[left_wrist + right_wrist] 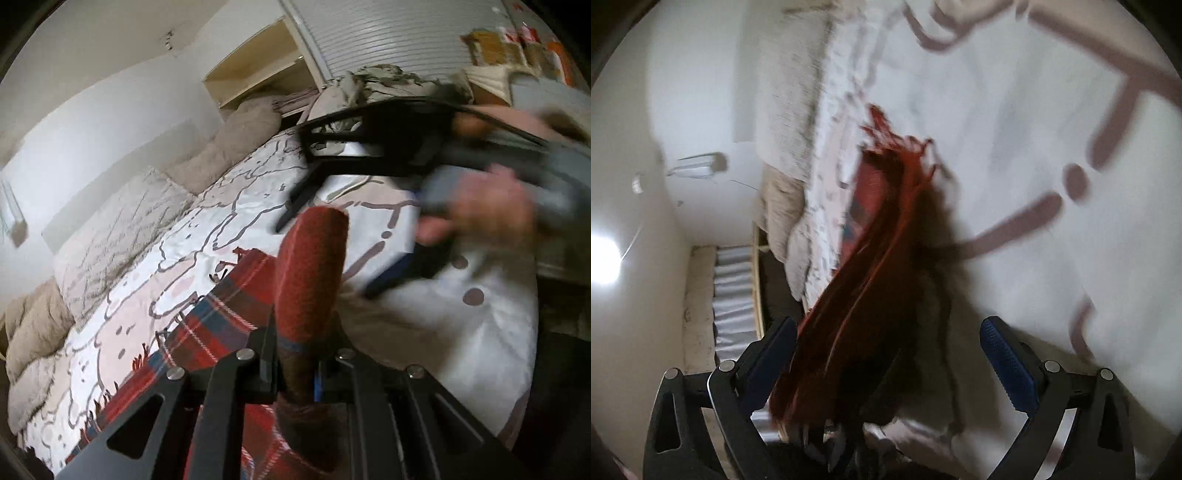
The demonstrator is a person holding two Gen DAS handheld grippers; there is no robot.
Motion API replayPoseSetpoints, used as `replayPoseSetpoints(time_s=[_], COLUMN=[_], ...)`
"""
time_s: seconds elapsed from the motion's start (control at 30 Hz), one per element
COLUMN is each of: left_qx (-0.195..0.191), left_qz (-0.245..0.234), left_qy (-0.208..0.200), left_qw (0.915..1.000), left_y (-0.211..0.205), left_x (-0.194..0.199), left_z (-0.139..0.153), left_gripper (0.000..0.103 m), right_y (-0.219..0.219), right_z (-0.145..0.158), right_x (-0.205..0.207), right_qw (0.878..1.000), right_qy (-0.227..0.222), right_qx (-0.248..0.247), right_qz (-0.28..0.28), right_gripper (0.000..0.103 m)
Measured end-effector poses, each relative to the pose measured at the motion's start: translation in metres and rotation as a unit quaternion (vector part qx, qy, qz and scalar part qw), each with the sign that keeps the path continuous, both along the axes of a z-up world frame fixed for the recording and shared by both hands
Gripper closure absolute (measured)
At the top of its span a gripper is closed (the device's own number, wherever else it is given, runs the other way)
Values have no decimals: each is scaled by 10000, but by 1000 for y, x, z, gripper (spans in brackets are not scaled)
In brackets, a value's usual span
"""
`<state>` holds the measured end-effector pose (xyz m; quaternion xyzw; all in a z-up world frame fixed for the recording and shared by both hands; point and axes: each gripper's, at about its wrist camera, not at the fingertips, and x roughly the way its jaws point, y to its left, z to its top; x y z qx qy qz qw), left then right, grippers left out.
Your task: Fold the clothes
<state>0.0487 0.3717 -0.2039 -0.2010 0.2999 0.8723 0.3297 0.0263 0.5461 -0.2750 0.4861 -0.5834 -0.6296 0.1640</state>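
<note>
A red tartan woollen scarf with fringed ends (221,325) lies across the white bedcover printed with grey-pink lines and dots (258,192), one fold of it raised in a thick red roll. The left gripper (295,373) has its jaws nearly closed, pinching that roll. In the right wrist view the right gripper (890,362) has its jaws spread wide; a blurred red length of the scarf (871,266) hangs between the blue ribbed pads (1008,365), loose, though its edge runs close by the left-hand pad. A person's hand (480,206) grips that gripper's handle above the bed. Beige fluffy pillows (229,147) line the white wall (92,110).
</note>
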Motion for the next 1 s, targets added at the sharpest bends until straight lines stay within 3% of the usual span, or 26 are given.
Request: replayPoseSetpoints(time_s=[0.07, 0.17, 0.23, 0.3, 0.43, 0.57, 0.77, 0.9, 1.0], left_qx=[-40, -12, -7, 82, 649, 1237, 1526, 1671, 1691], left_qz=[-18, -4, 46, 226, 767, 1367, 2265, 2990, 3612], left_qy=[-20, -179, -149, -247, -464, -245, -36, 89, 107], left_qw=[10000, 9998, 9999, 9994, 9939, 9826, 9620, 9395, 9170], left_y=[4, 8, 10, 8, -10, -44, -110, -167, -216], left_x=[1, 0, 4, 2, 2, 13, 28, 34, 32], left_z=[-4, -7, -8, -4, 24, 60, 92, 102, 99], left_gripper=[90, 90, 90, 90, 91, 91, 91, 90, 90], right_y=[-4, -13, -20, -26, -40, -61, -148, -218, -278], right_z=[2, 7, 1, -4, 35, 93, 169, 188, 189], right_x=[-30, -73, -95, -110, -111, -109, -117, -128, -135], right_qw=[9991, 9917, 9856, 9810, 9735, 9661, 9432, 9339, 9241], right_qy=[56, 113, -55, -210, 404, 960, 1909, 2254, 2388], right_qx=[260, 906, 1213, 1398, 1734, 1826, 1864, 1552, 1461], right_qz=[343, 903, 1177, 1332, 1436, 1549, 1980, 2301, 2602], right_gripper=[7, 33, 69, 88, 90, 90, 90, 90, 90])
